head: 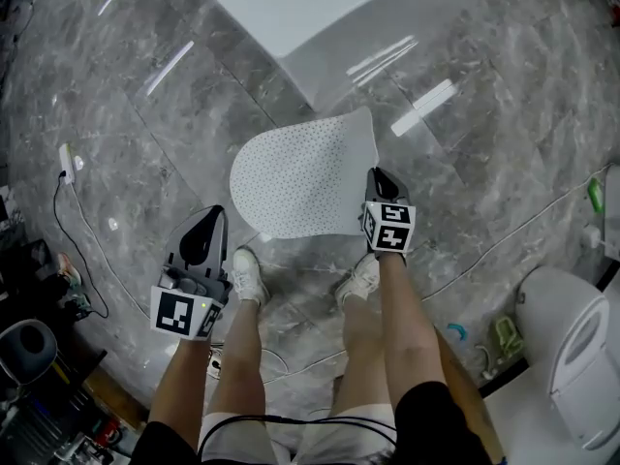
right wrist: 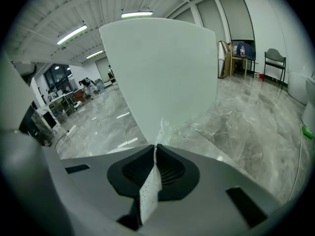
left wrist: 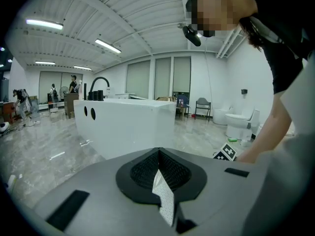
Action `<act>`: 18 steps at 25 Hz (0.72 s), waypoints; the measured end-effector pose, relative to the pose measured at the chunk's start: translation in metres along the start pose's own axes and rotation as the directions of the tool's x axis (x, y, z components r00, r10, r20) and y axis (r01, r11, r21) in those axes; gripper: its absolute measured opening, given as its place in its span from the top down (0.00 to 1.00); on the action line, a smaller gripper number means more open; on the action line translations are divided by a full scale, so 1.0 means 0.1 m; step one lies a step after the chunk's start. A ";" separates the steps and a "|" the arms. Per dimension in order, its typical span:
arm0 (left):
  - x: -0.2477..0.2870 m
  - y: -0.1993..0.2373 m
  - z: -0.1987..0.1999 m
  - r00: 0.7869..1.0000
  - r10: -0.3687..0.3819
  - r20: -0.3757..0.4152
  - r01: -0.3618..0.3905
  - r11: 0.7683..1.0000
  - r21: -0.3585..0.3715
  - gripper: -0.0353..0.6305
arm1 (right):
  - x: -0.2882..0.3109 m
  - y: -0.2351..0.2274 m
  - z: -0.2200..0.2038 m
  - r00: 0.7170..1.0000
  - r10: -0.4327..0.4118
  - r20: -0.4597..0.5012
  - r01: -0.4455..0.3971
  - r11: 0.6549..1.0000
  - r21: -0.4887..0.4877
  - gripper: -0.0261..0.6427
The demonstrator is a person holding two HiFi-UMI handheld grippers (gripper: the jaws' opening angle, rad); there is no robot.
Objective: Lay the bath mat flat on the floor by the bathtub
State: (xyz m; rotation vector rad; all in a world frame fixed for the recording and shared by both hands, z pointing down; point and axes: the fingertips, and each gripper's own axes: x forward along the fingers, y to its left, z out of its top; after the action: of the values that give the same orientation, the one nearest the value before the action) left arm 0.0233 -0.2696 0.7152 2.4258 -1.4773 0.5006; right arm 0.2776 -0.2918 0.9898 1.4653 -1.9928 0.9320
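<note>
Standing before the bathtub, a person holds the bath mat out on the tub's near side, between it and the feet, apparently not yet flat on the floor. The right gripper, jaws pressed together on the mat's near right corner, sits closer to the tub. The left gripper, jaws closed on a dotted sliver of the mat, trails farther back from it. The mat reaches away from both grippers toward the tub, so lowering it likely means bringing the left side level first.
</note>
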 end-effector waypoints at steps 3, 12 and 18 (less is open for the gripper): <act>0.09 0.03 -0.15 0.999 0.024 -0.022 -0.024 1.000 0.000 0.92 | 0.18 -0.23 -0.16 0.999 -0.019 -0.045 0.018 0.999 -0.027 0.91; 0.40 -0.01 -0.58 0.996 0.051 -0.075 -0.053 0.998 -0.036 0.92 | 0.44 -0.95 -0.72 0.977 -0.144 -0.159 0.140 0.989 -0.041 0.91; 0.48 -0.09 -0.58 0.996 0.027 -0.081 -0.029 0.999 -0.022 0.92 | 0.36 -1.18 -0.94 0.956 -0.219 -0.195 0.216 0.976 -0.040 0.90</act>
State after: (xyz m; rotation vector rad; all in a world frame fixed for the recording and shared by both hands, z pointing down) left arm 0.0423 -0.2814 0.7878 2.3414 -1.4772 0.5779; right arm 0.3787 -0.2649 1.1041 1.4833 -1.6553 0.9222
